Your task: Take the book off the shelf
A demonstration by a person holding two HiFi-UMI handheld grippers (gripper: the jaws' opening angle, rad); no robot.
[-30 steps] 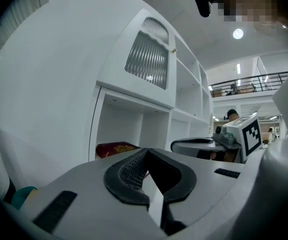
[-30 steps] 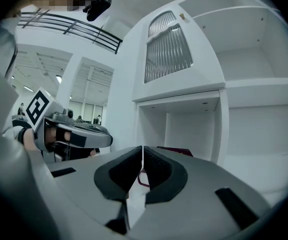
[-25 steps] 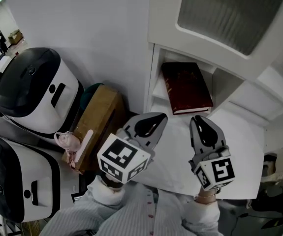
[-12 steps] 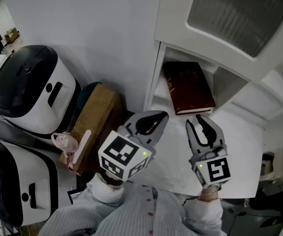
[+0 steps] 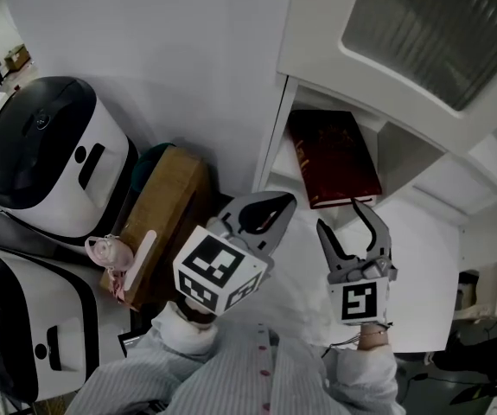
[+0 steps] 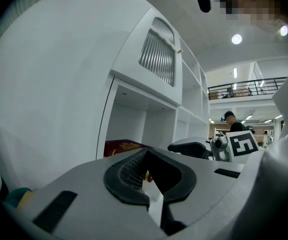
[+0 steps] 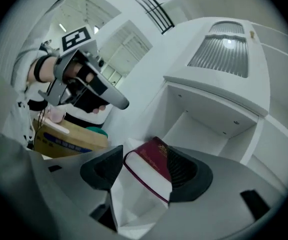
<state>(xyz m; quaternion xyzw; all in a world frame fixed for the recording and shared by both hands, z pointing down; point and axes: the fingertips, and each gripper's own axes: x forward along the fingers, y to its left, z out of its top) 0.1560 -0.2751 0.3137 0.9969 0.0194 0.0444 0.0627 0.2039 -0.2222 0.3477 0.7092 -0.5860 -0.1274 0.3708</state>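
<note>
A white machine with a black top (image 5: 49, 158) is standing by the wall, a second one (image 5: 23, 318) sitting nearer; a cardboard box (image 5: 166, 210) is lying beside them, carrying a pink trinket (image 5: 105, 251), something teal (image 5: 155, 156) peeking behind

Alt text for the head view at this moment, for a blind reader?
A dark red book lies flat in a white shelf compartment; just short of it, the right gripper has just been opening its jaws, nothing yet between them. The left gripper is shut beside it.

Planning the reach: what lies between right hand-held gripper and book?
Head view: only bare white surface, up to the book. The right hand-held gripper has just been opening, nothing between its jaws.
</note>
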